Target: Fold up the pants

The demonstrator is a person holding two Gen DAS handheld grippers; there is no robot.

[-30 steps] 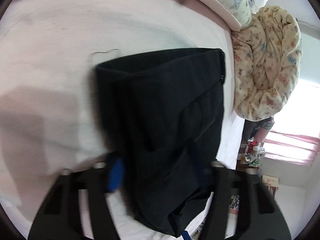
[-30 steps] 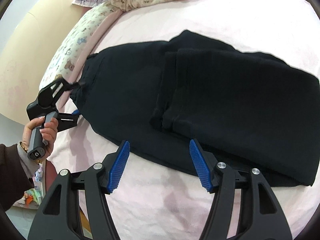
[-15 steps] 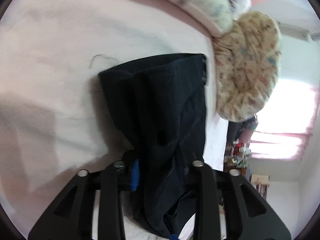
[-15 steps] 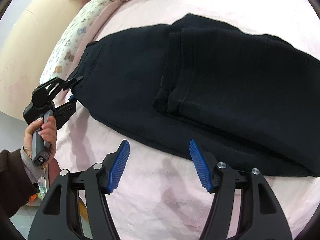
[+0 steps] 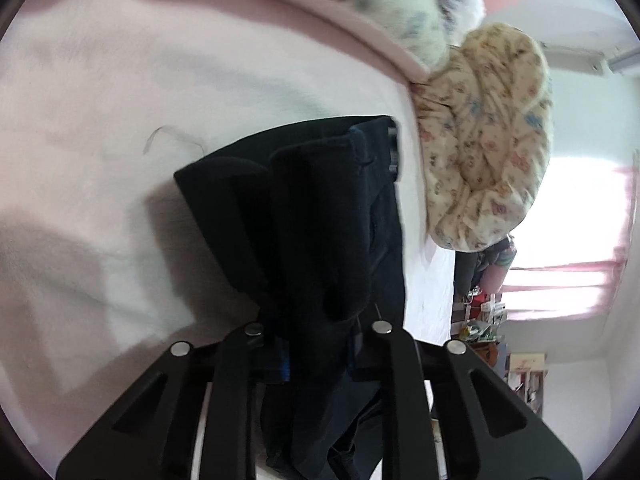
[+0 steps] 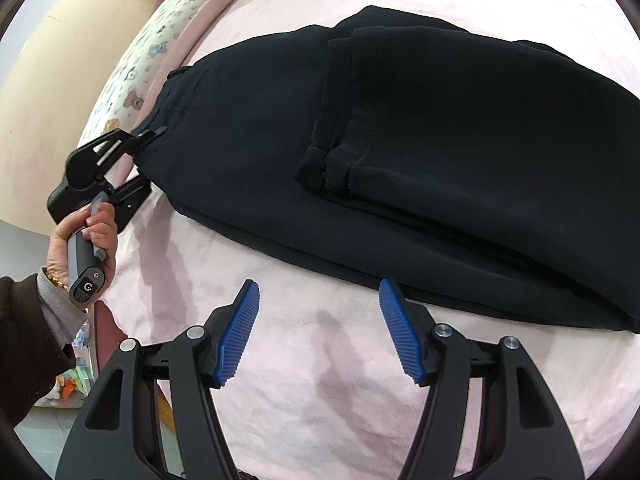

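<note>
Black pants (image 6: 400, 140) lie folded on a pink bed (image 6: 320, 380), leg ends laid over the upper part. In the left wrist view the pants (image 5: 320, 220) bunch up between my fingers. My left gripper (image 5: 318, 354) is shut on the waistband end of the pants; it also shows in the right wrist view (image 6: 150, 158) at the pants' left edge. My right gripper (image 6: 318, 332) is open and empty, just above the sheet, near the pants' front edge.
A floral rolled quilt (image 5: 488, 140) lies at the bed's far end beside a printed pillow (image 5: 392, 8). The pillow (image 6: 136, 68) borders the bed's left side in the right wrist view. A window and cluttered shelves (image 5: 516, 364) stand beyond the bed.
My left gripper has closed from open onto the waistband end, and the fabric there has bunched up. My right gripper has backed off slightly from the pants' edge, still open.
</note>
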